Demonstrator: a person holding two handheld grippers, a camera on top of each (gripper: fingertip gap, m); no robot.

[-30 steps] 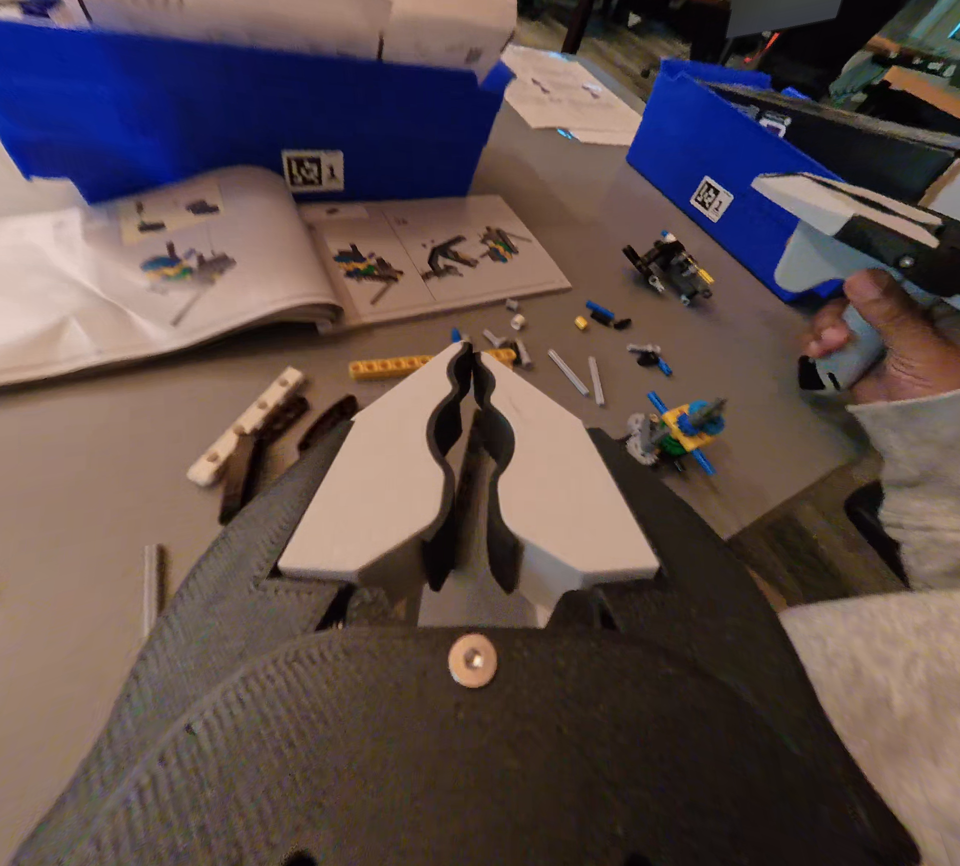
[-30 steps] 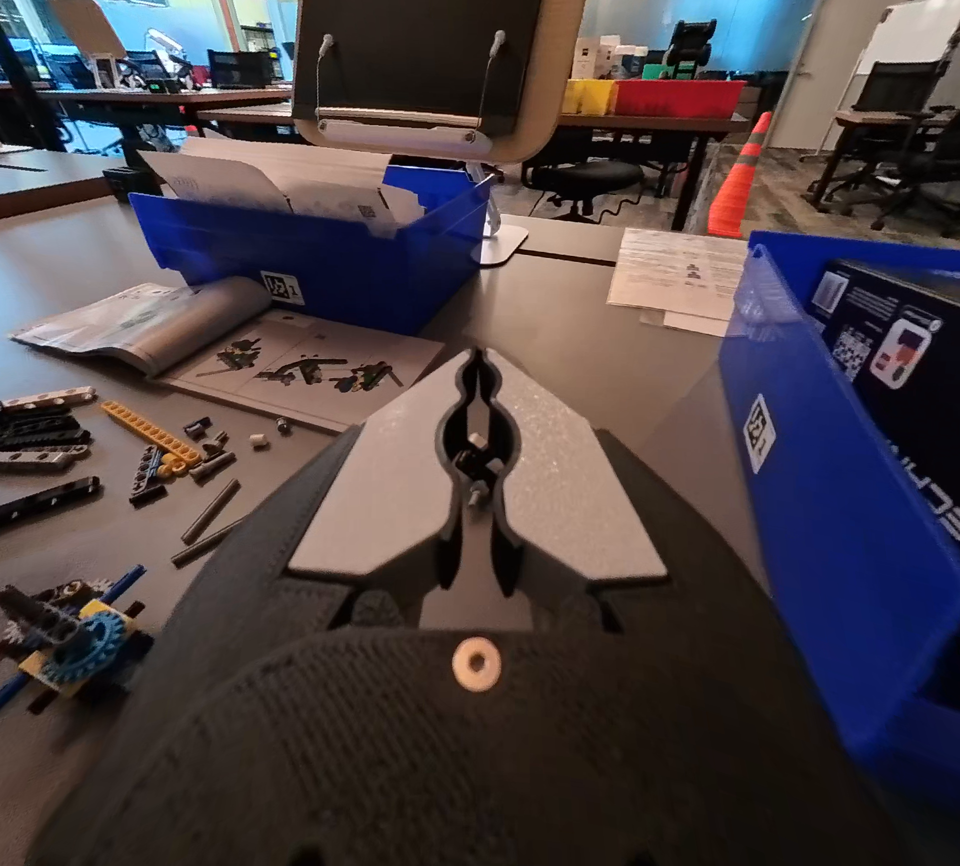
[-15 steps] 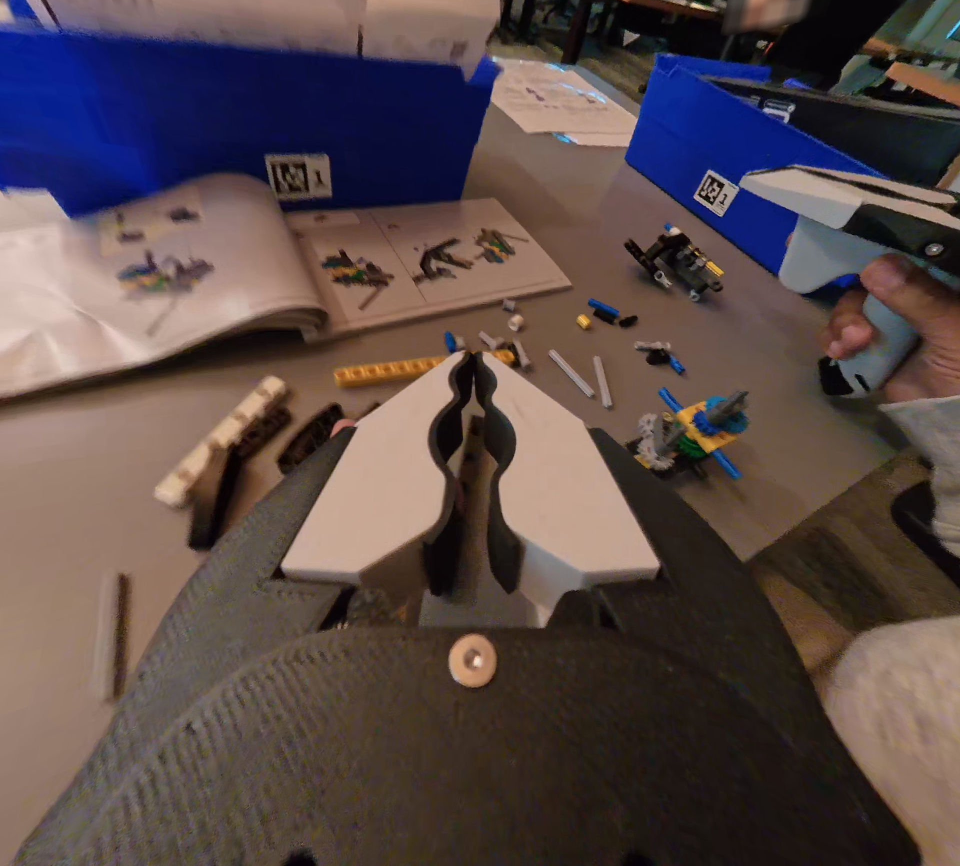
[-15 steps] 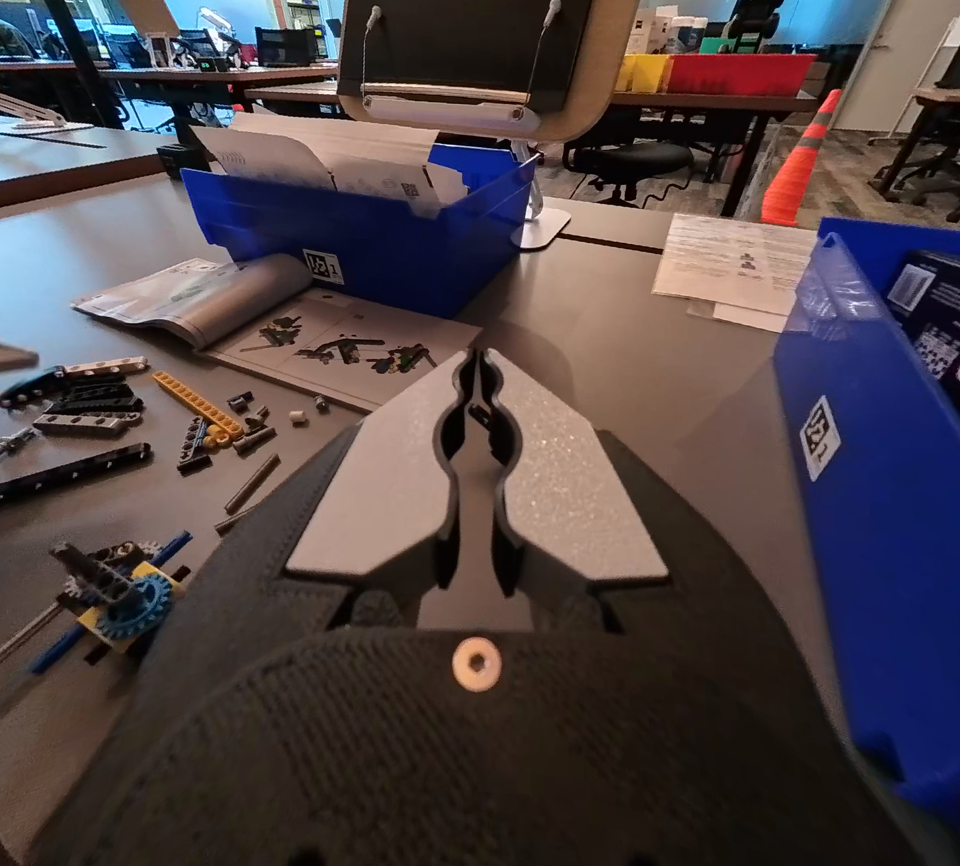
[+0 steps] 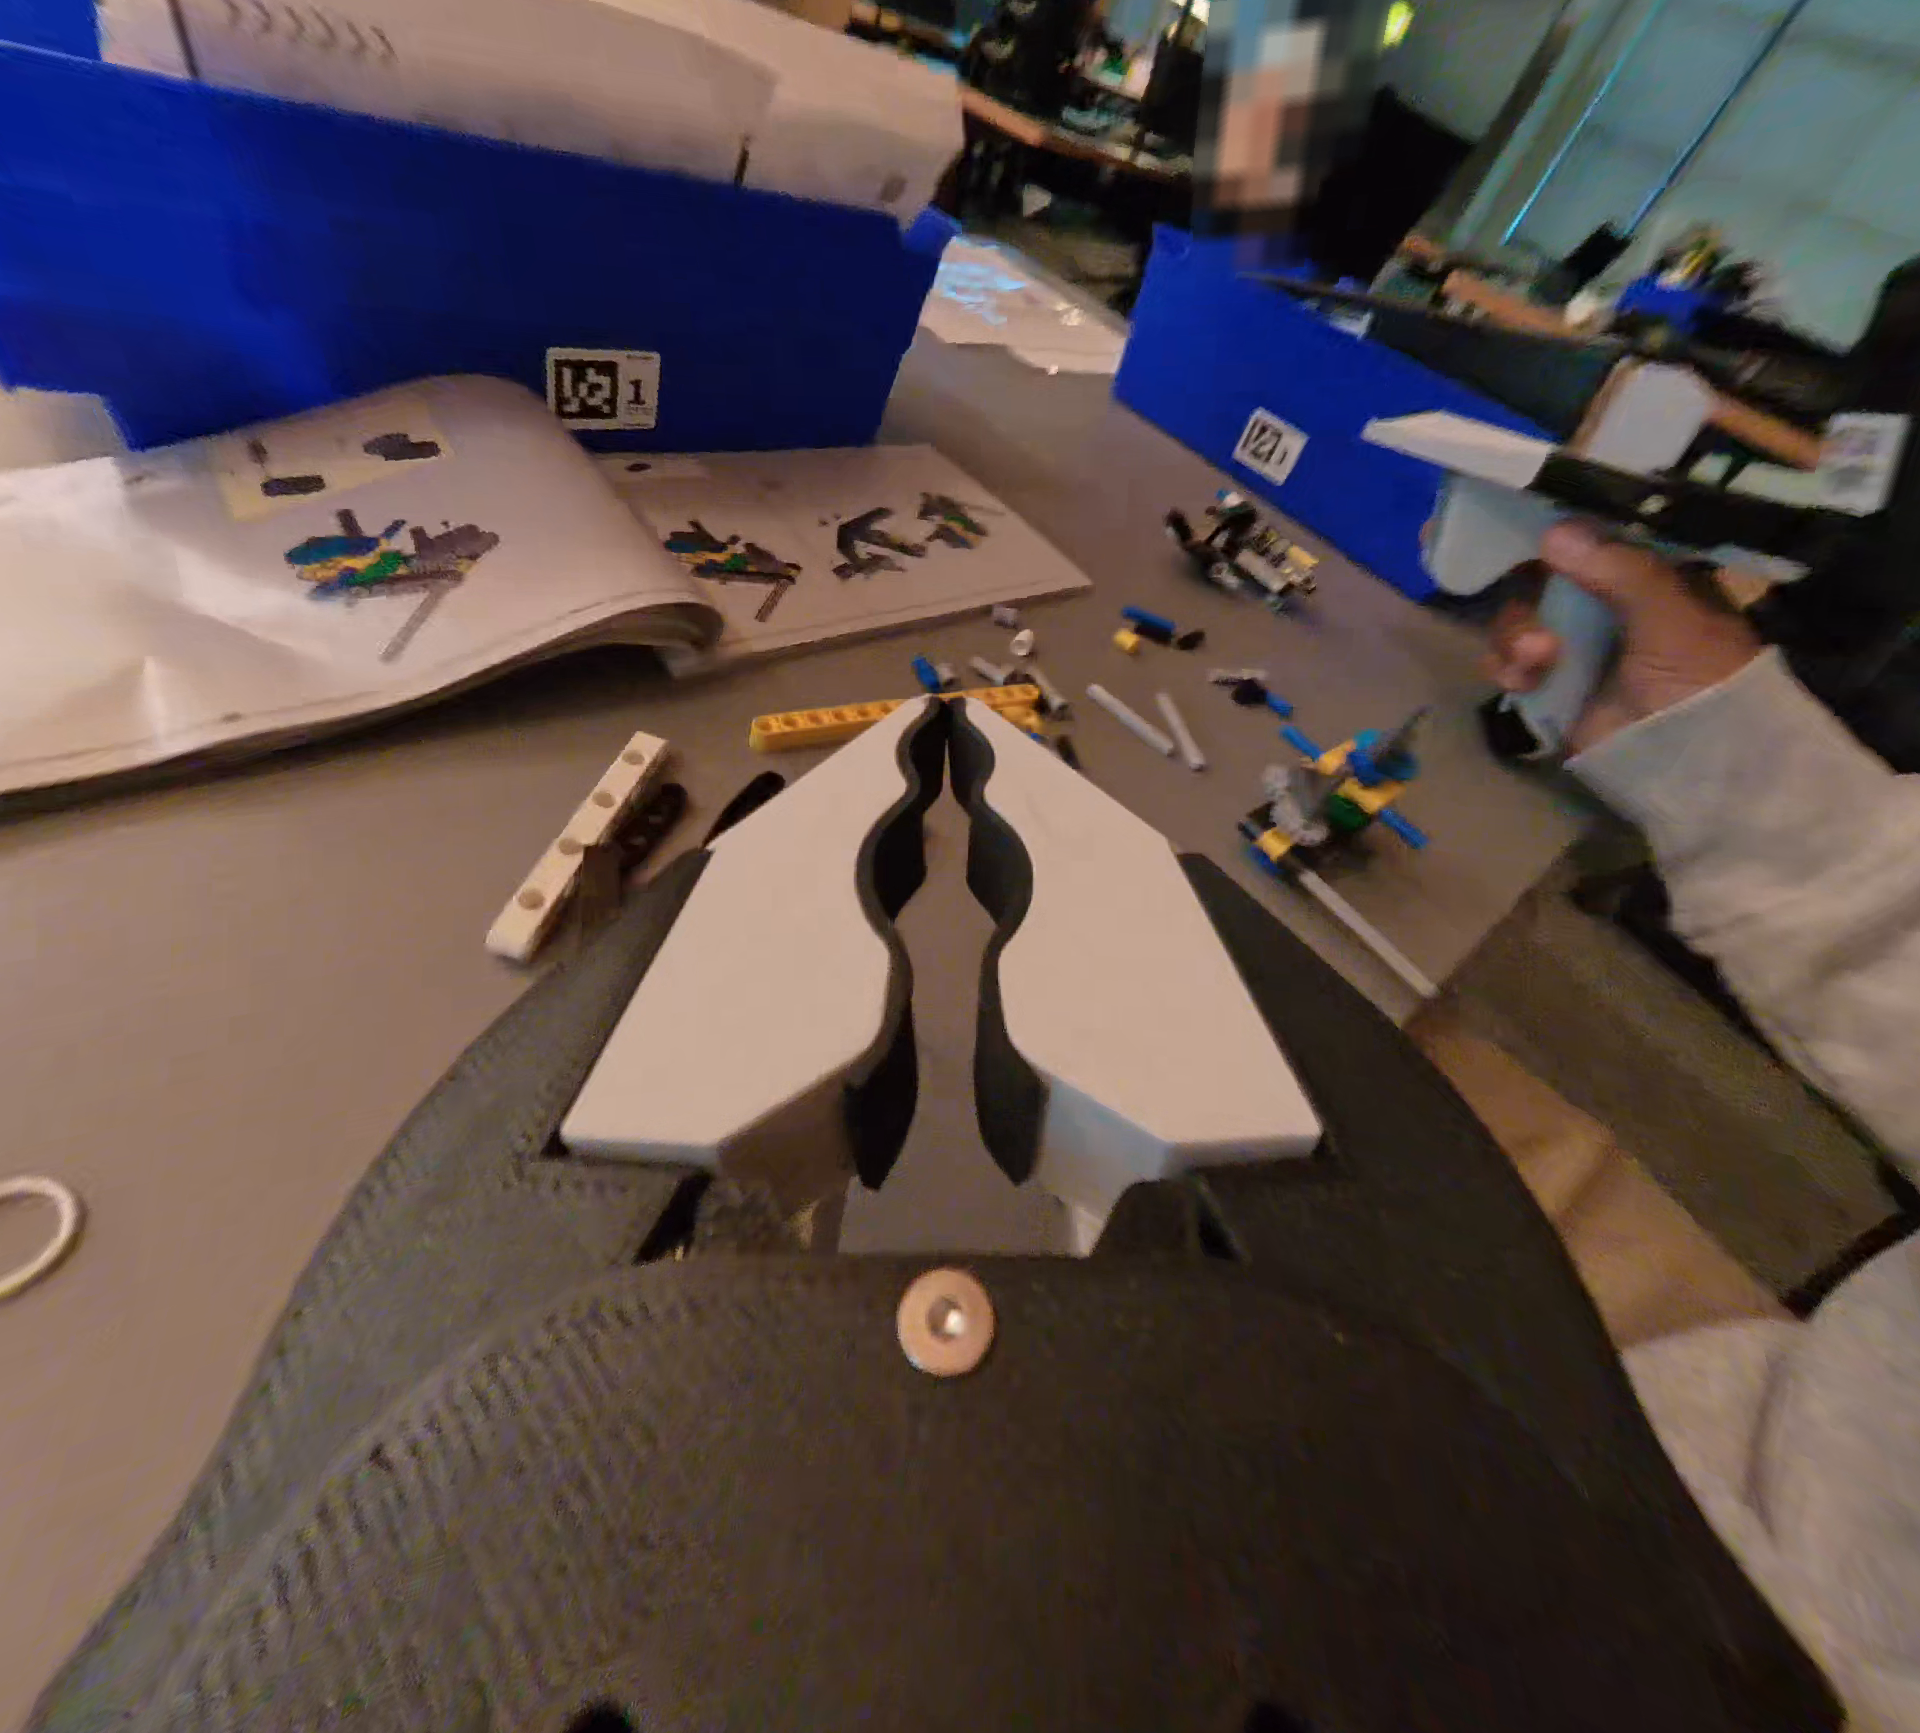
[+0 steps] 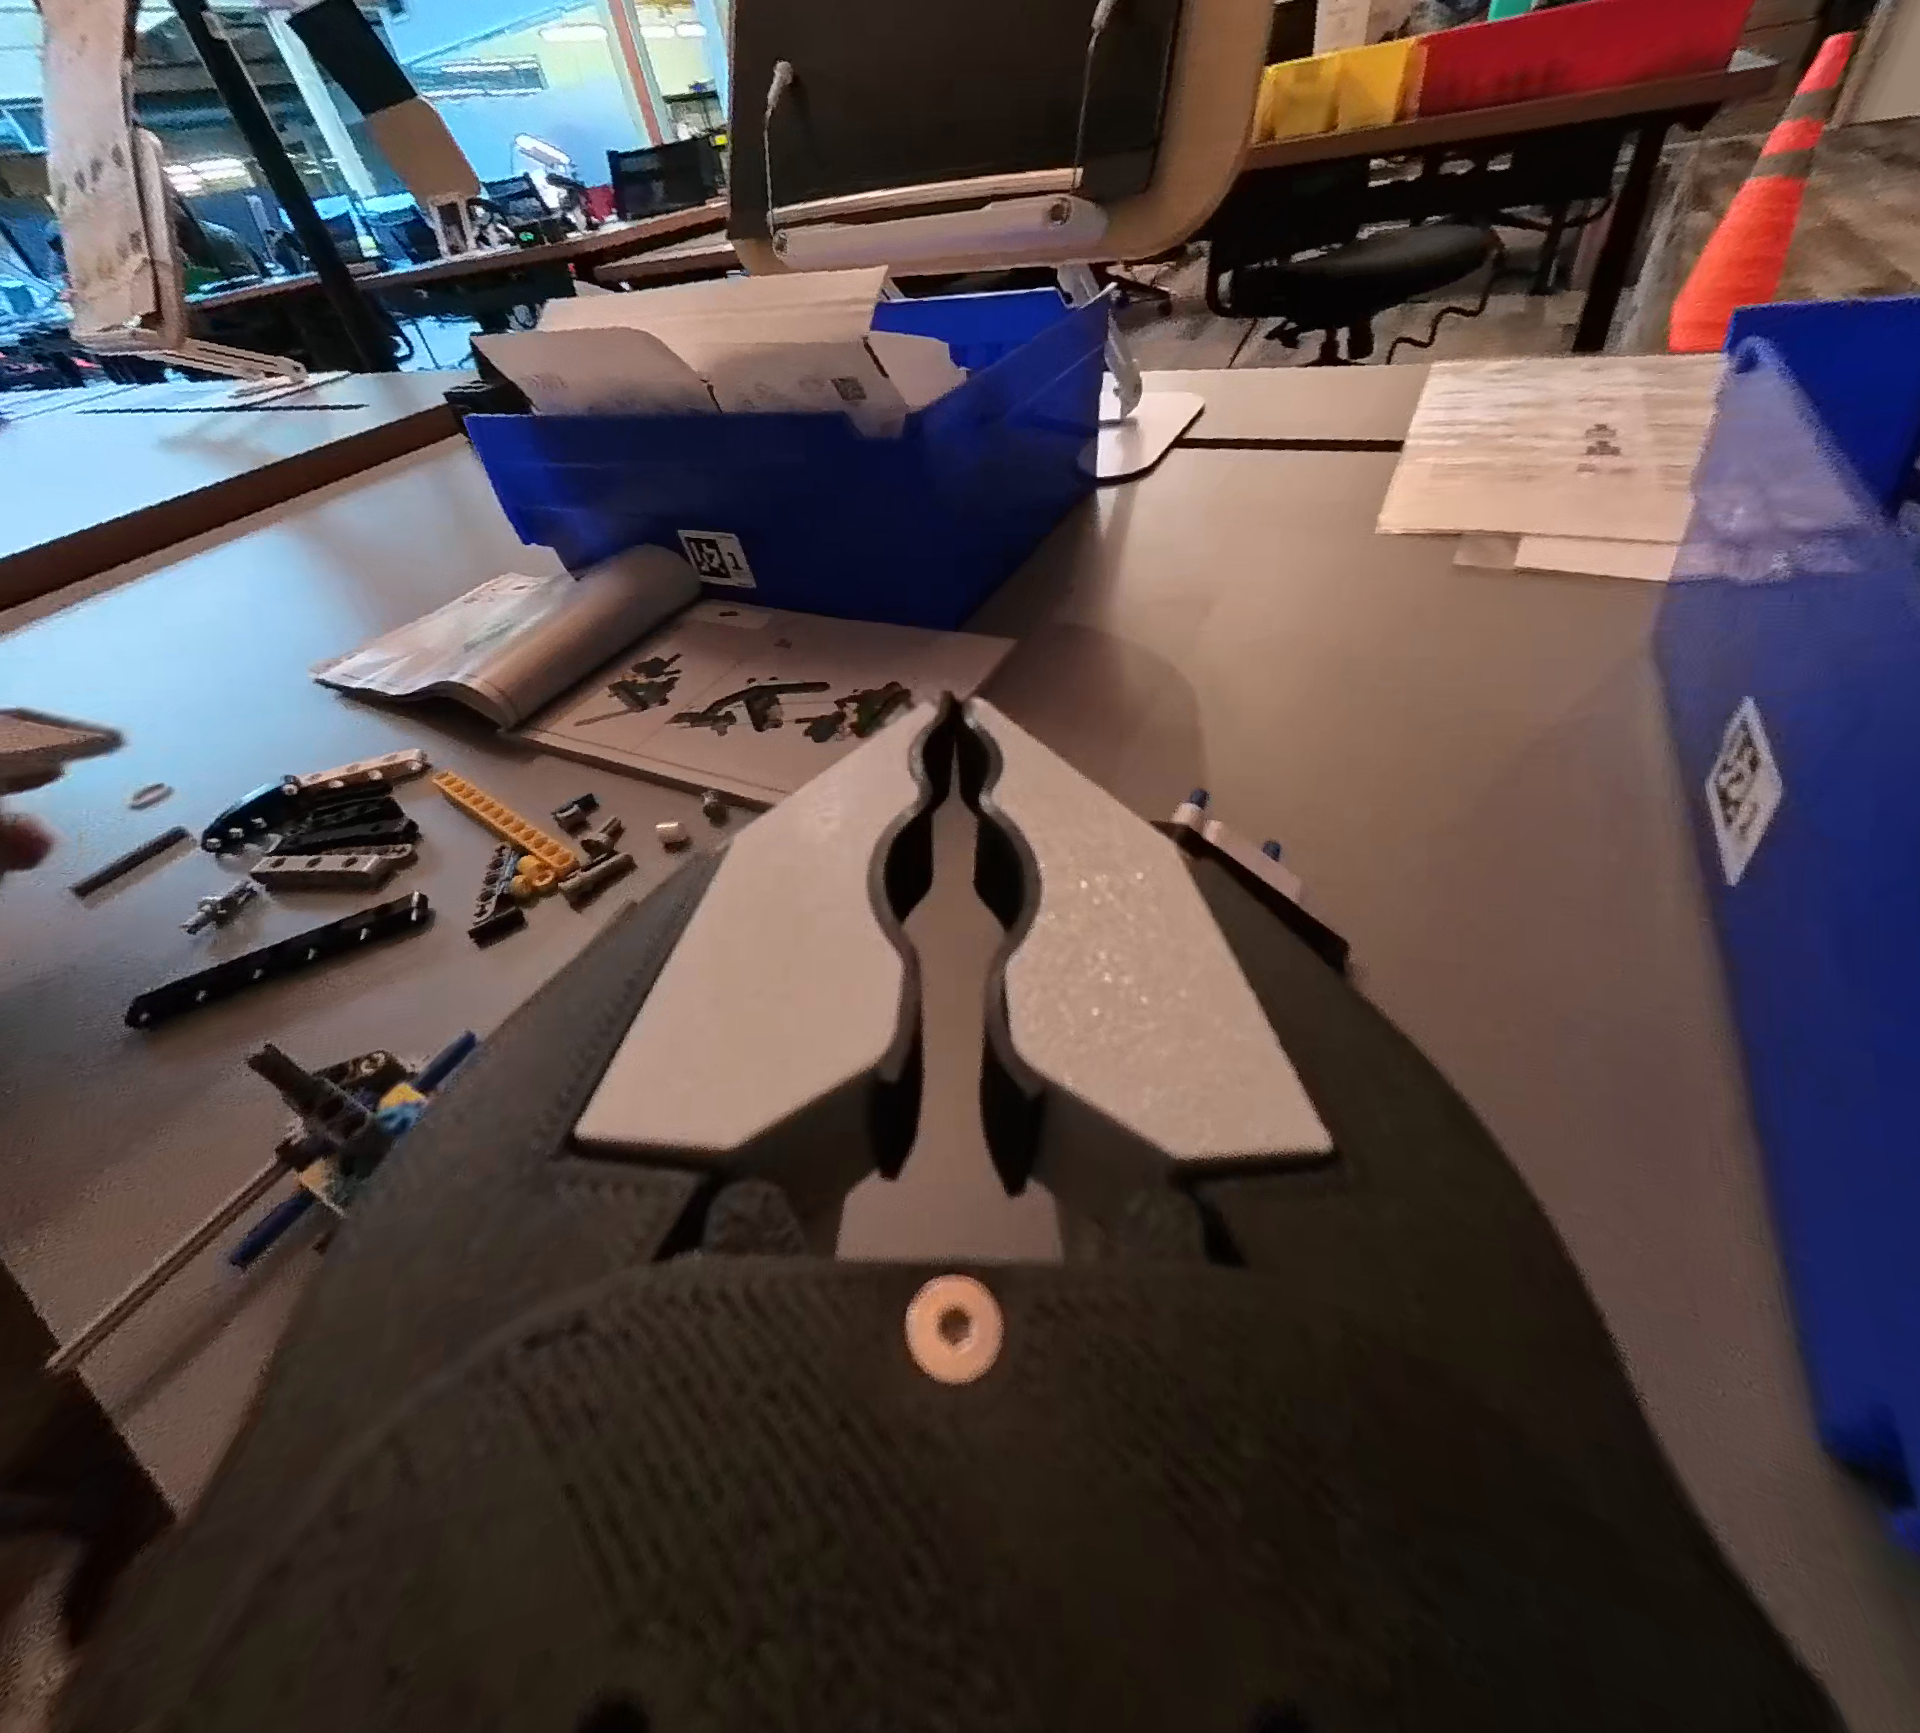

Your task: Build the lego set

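My left gripper (image 5: pixel 948 727) sits centre frame in its wrist view, tips pressed together on nothing. My right gripper (image 6: pixel 951 704) is likewise closed and empty; a second ago a small dark-and-grey piece sat between its pads, and that hollow is now bare. I cannot tell where the piece went.

Both views have swung since then: the right one now shows more of the loose parts at left, where the yellow beam (image 6: pixel 504 819) lies among black beams. In the left view the blue-and-yellow sub-assembly (image 5: pixel 1335 795) lies right of centre by the table edge, the black sub-assembly (image 5: pixel 1242 545) above it, the open instruction booklet (image 5: pixel 436 561) upper left before the blue bin (image 5: pixel 416 270).

I judge I am between steps, free to pick the next part.
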